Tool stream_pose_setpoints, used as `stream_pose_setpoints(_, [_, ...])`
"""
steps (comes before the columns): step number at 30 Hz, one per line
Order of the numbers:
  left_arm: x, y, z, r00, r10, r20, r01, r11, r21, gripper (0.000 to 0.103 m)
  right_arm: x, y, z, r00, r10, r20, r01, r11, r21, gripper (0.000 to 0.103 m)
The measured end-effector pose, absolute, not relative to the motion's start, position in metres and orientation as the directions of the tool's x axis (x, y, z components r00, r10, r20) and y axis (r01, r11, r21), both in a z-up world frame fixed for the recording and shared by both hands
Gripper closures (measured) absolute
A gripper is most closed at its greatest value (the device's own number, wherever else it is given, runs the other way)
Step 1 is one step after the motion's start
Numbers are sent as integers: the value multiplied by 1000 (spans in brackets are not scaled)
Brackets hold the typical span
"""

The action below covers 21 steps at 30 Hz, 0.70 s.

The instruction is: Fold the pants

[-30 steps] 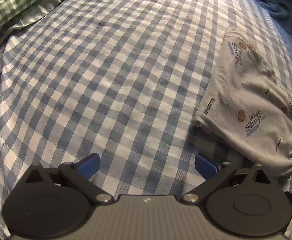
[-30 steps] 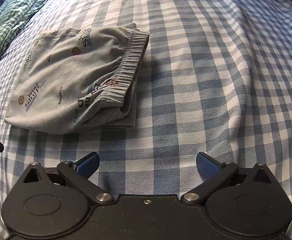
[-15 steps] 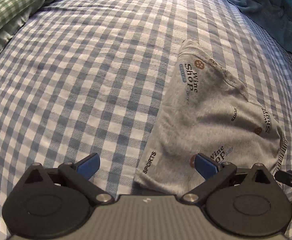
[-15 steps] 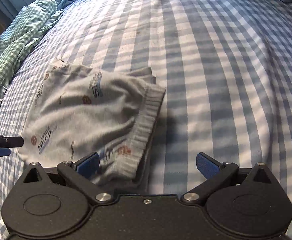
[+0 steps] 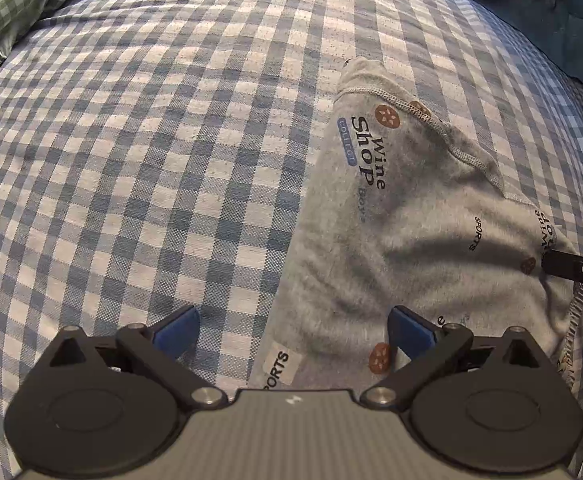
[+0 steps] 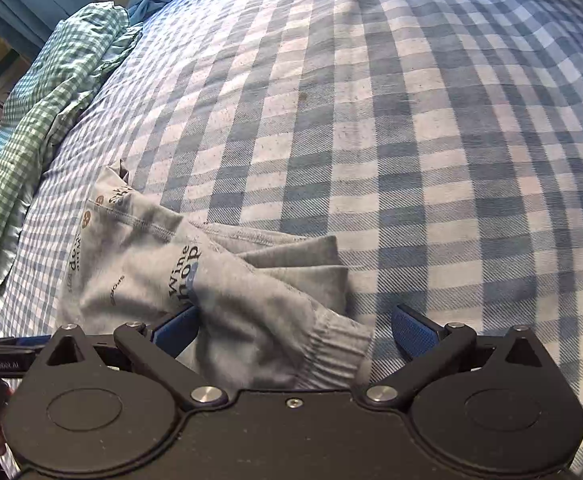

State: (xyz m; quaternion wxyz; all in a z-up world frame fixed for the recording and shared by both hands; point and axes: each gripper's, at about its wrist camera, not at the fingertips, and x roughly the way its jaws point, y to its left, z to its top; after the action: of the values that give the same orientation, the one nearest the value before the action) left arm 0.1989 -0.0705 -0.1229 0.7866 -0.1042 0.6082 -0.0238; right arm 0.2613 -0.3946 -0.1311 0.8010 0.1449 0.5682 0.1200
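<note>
**Both grippers spread wide over the folded pants**

Your left gripper [image 5: 291, 330] has its jaws wide apart, holding nothing; the near left edge of the grey pants [image 5: 403, 224] lies between its blue pads. Your right gripper [image 6: 293, 330] is equally spread, with the ribbed waistband [image 6: 331, 356] of the pants bunched between its fingers (unpinched). The pants lie folded on the blue checked bedsheet [image 5: 151, 140]. Beyond the pants' left side sits a green checked pillow [image 6: 47, 92].
</note>
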Motion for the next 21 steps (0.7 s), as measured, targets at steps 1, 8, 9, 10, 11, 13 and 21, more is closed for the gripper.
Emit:
stream_pose_setpoints(1, [198,-70,-123,261,-166,-951,-92,976,-196,0,260,-394,-131,335,359,-871,-18,927,375,1])
stream_pose_setpoints(8, [183,-64,-117,297,-229,-927,-109,957,-271,5,246,-394,-129,361,386,-849,22,906,422,13])
stream_pose_setpoints(9, [180,-62,-115,306,-243,-921,-107,952,-287,13,245,-393,-128,362,379,-851,16,911,412,14])
stream_pose_setpoints(10, [179,-61,-114,310,-248,-918,-109,950,-293,20,244,-392,-127,363,375,-853,11,914,406,18])
stream_pose_setpoints(11, [177,-60,-114,314,-250,-916,-112,948,-297,23,243,-392,-127,366,367,-855,14,917,399,25])
stream_pose_setpoints(13, [175,-57,-113,320,-275,-907,-113,939,-325,42,242,-395,-127,371,354,-858,27,920,391,33])
stream_pose_setpoints(21, [174,-62,-106,311,-252,-917,-117,947,-300,73,242,-396,-124,365,347,-864,36,922,386,61])
